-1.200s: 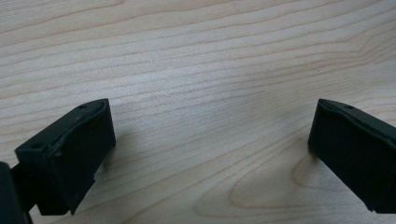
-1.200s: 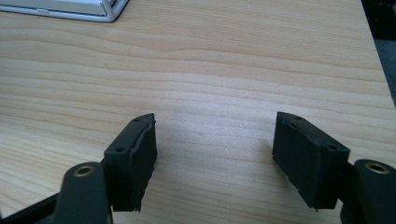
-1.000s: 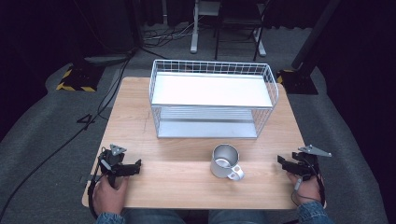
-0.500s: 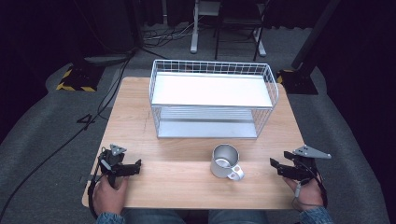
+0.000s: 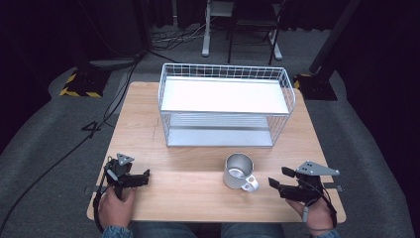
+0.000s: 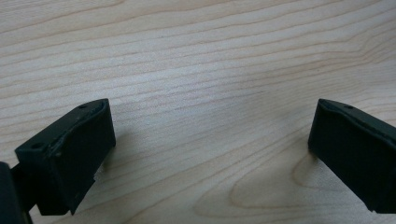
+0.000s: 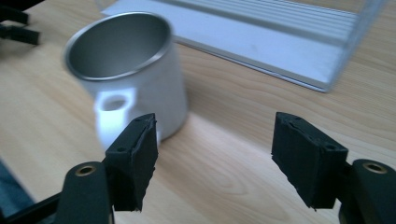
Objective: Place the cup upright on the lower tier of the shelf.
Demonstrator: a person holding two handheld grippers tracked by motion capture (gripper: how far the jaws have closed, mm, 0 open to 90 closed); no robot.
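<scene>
item: our right gripper [image 5: 280, 184], black, two-jawed, near the table's front right corner. its jaws stand well apart with nothing between them and point at the mug; bare wood separates the two.

item: our left gripper [image 5: 143, 176], black, near the front left corner, low over the wood. in the left gripper view its jaws [image 6: 205, 154] gape wide with only wood grain between them. a broad open strip of tabletop runs from it to the mug.

item: a small brushed-metal mug with a looped handle [image 5: 239, 171], upright and empty as far as we can see, in front of the basket and apart from it, right of centre. its handle turns toward the front right. in the right gripper view the mug [image 7: 135, 79] is slightly blurred.

item: a white wire basket with two shelves [image 5: 225, 105], at the back half of the table.

item: a light wooden table [image 5: 198, 193] on grey carpet [image 5: 44, 148], dark surroundings, cables on the floor.
</scene>
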